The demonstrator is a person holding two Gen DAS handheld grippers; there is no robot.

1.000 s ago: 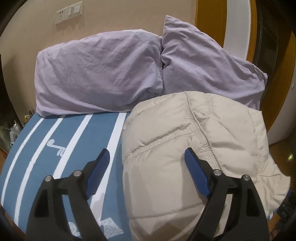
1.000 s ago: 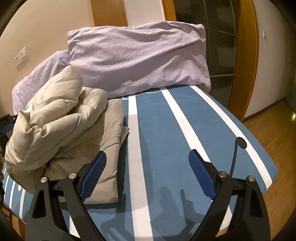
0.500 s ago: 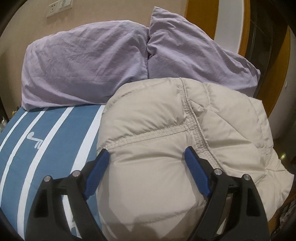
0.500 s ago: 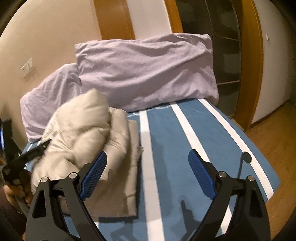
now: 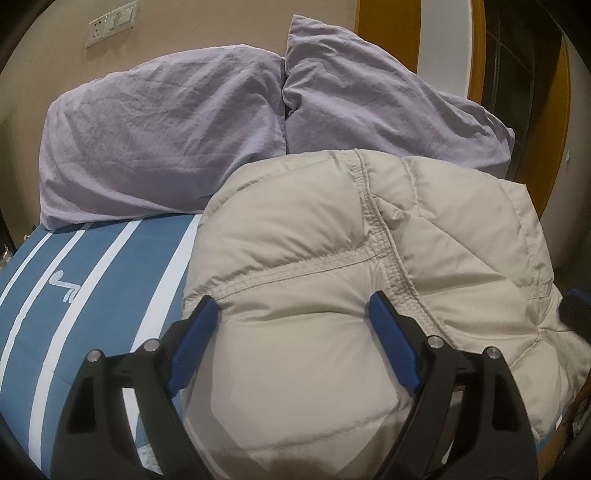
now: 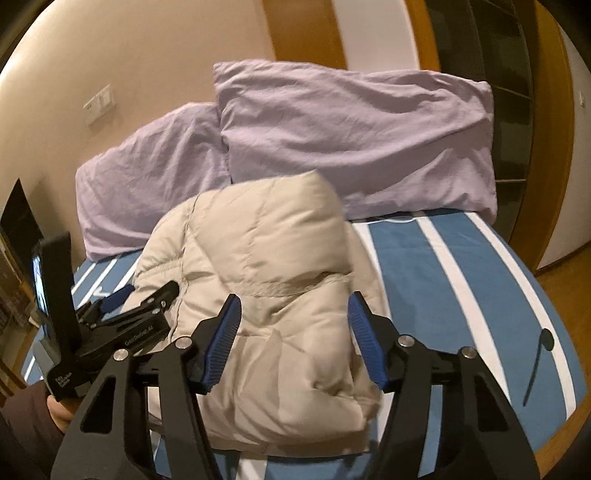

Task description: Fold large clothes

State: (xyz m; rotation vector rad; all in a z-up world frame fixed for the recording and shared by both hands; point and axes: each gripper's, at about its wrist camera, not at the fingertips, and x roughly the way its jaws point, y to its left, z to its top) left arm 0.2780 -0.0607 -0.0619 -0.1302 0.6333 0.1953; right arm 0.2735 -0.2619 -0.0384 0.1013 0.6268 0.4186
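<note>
A beige puffy down jacket [image 5: 369, 266] lies bunched and folded on the blue striped bed [image 5: 92, 266]. My left gripper [image 5: 291, 314] is open, its blue pads straddling the jacket's near bulge at a stitched seam. In the right wrist view the jacket [image 6: 266, 258] fills the middle. My right gripper [image 6: 293, 310] is open, with its pads on either side of the jacket's near folded end. The left gripper [image 6: 122, 295] shows there at the jacket's left side, and its far finger is hidden by the jacket.
Two lilac pillows [image 5: 166, 133] [image 6: 351, 140] lean on the wall behind the jacket. The bed [image 6: 461, 280] has blue cover with white stripes to the right. A wooden door frame [image 6: 546, 147] and floor lie right of it. A wall socket plate [image 5: 110, 24] sits above.
Both grippers have moved in toward the jacket. The left one came to straddle it from the left; the right one swung left from the striped cover to straddle its near end.
</note>
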